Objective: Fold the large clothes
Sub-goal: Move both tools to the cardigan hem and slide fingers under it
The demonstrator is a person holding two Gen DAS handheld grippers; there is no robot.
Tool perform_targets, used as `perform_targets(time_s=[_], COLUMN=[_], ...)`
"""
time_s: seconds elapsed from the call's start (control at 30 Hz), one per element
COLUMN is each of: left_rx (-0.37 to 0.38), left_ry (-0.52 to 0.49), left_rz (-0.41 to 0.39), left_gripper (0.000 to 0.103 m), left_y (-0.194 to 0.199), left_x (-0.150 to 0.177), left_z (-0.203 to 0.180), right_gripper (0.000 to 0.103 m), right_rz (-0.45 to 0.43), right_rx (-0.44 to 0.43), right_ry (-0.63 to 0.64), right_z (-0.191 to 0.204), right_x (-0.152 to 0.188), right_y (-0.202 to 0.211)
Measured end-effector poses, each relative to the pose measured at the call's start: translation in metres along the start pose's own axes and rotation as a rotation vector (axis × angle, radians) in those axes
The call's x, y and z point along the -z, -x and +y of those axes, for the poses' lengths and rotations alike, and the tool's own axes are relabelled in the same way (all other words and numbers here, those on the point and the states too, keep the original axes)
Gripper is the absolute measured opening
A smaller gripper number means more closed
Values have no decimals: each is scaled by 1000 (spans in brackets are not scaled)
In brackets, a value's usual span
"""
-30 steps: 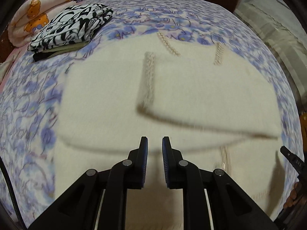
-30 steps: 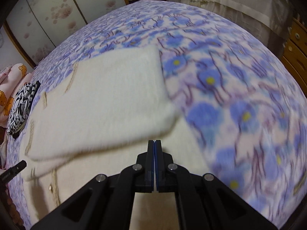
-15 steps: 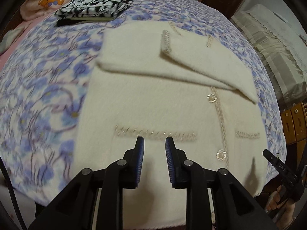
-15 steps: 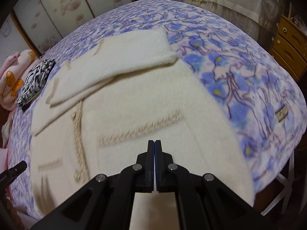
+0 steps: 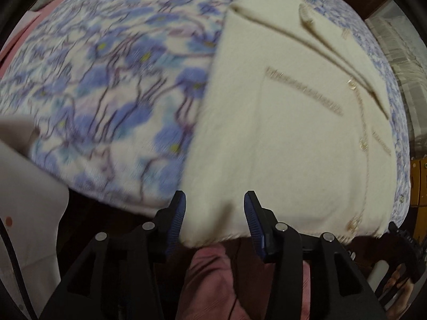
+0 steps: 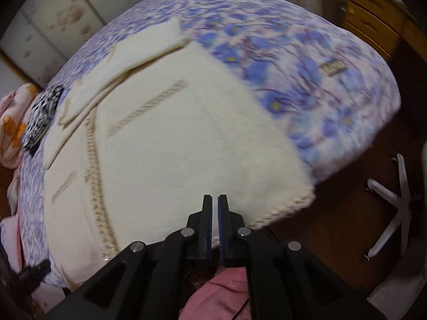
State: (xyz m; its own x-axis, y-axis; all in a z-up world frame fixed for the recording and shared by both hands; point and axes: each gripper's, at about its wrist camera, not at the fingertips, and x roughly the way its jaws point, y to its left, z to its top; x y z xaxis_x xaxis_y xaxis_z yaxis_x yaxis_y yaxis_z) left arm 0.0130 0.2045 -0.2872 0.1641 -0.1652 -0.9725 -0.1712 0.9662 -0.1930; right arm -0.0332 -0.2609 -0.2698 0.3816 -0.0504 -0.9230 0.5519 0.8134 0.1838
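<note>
garment: cream knit cardigan [image 6: 165, 144], spread front-up on the floral bedspread [image 6: 307, 61], hem hanging just past the near edge of the bed so i can get at it.
sleeves: both already laid across the chest [image 5: 328, 37], one over the other, so the body reads as a plain rectangle ready for a bottom fold.
left gripper [image 5: 214, 220]: mine, jaws wide apart, straddling the left corner of the hem; nothing clamped, fabric sits between the pads but untouched as far as i can tell.
right gripper [image 6: 215, 220]: mine, jaws nearly together with only a thin slit, holding nothing, poised over the hem toward its right corner [image 6: 301, 200].
step in hand: my guess, taking both hem corners to carry the bottom up toward the sleeves.
other stock: black-and-white folded garment [image 6: 42, 112] at the far side, well apart, likely finished work.
risk: thick knit may slip a shallow pinch.
</note>
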Motion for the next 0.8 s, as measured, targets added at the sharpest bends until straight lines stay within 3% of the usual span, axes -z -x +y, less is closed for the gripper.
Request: perform_targets(time_s=[0.07, 0.13, 0.2, 0.27, 0.4, 0.53, 0.8], left_rx=[-19, -29, -37, -51, -45, -31, 67], left_ry=[-11, -21, -38, -58, -56, -71, -133], left_rz=[33, 54, 60, 70, 104, 101, 239], left_gripper=[45, 50, 57, 58, 65, 70, 70], left_y=[-5, -9, -11, -14, -20, -27, -67], left_x=[7, 12, 16, 18, 13, -3, -26], left_z=[8, 15, 19, 21, 23, 13, 0], right_gripper=[10, 23, 26, 27, 49, 51, 54], right_rz=[8, 20, 31, 45, 73, 116, 184], right_rx=[16, 26, 24, 34, 47, 52, -22], right_ry=[-32, -48, -41, -36, -3, 81, 84], right_z=[-16, -28, -37, -46, -60, -64, -70], right_x=[-1, -3, -5, -9, -15, -19, -29], right_y=[-4, -10, -15, -21, -32, -48, -71])
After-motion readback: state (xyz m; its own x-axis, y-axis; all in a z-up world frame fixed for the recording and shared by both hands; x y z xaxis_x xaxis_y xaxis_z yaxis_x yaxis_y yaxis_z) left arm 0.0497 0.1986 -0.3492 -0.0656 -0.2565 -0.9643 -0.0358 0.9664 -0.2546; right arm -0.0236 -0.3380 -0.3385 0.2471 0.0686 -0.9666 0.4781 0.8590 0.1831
